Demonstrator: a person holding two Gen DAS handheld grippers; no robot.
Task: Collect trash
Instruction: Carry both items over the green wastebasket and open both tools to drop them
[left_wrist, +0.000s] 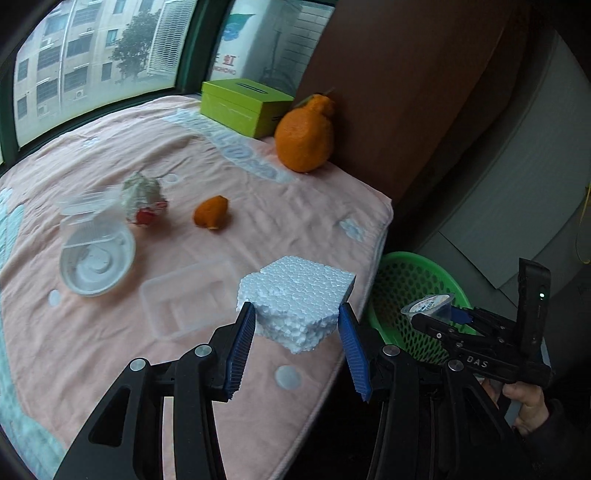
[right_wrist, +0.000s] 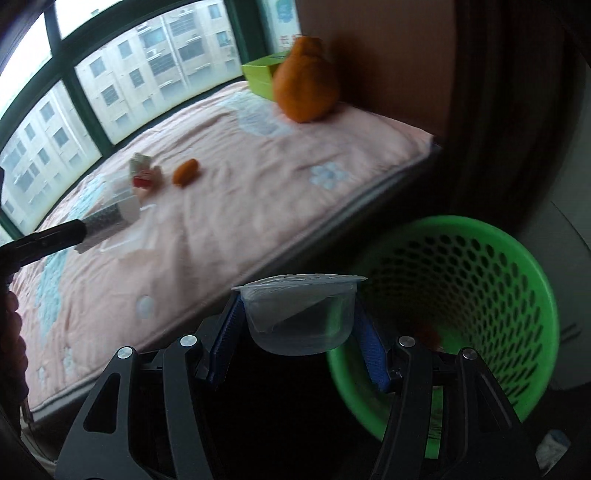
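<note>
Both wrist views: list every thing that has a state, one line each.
Left tongs: shut on the foam block.
Right tongs: shut on the clear cup, upright.
Green basket: upright, open, beside the bed.
Round container: on the blanket, lid open.
Flat tray: lying on the blanket.
Green box: closed.

fruit (left_wrist: 304, 134) before box (left_wrist: 245, 105) – peel (left_wrist: 211, 212) mid-blanket (left_wrist: 258, 206) | basket (left_wrist: 413, 280) beside bed edge
</note>
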